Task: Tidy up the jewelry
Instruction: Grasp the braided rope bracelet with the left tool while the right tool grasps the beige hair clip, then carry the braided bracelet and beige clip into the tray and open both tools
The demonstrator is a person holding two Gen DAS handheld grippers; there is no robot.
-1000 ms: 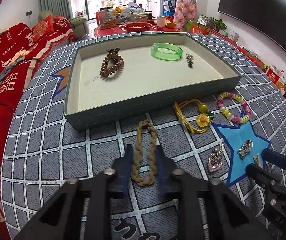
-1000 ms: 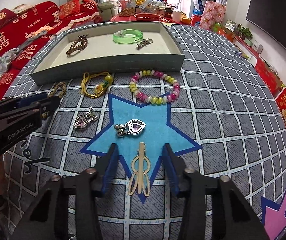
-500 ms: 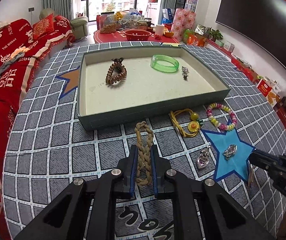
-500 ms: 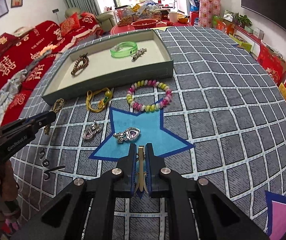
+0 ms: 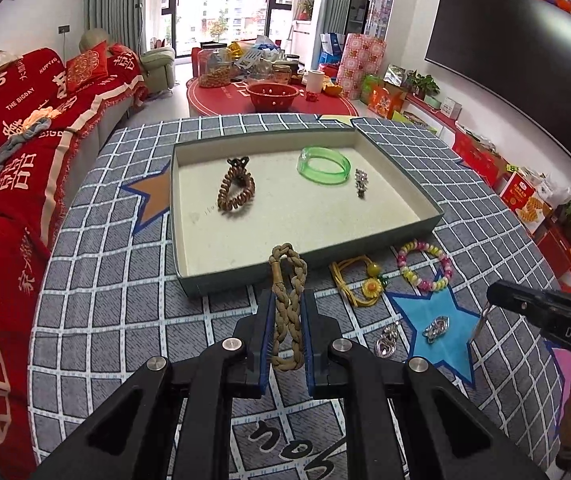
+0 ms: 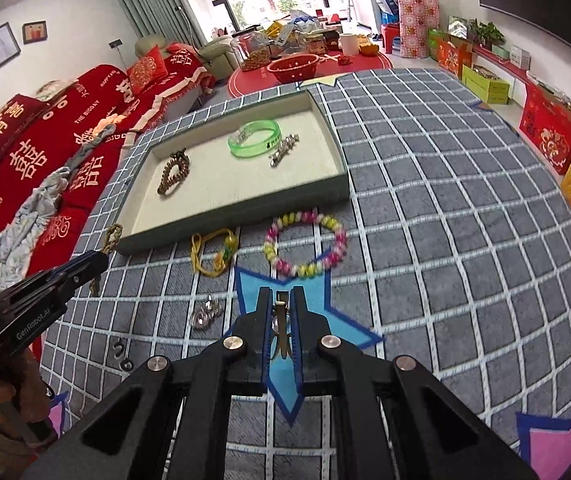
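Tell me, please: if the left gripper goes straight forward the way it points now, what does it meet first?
Most likely the near wall of the tray. The left gripper, shut on the braided rope bracelet, points straight at it, with only bare cloth between. If held high enough, it might pass over the rim; height is unclear.

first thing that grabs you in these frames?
Both claws hold jewelry: the left claw grips a braided rope bracelet, the right claw a pale hair clip. Beyond them, the green bangle glows in the shallow tray on the grid-patterned cloth.
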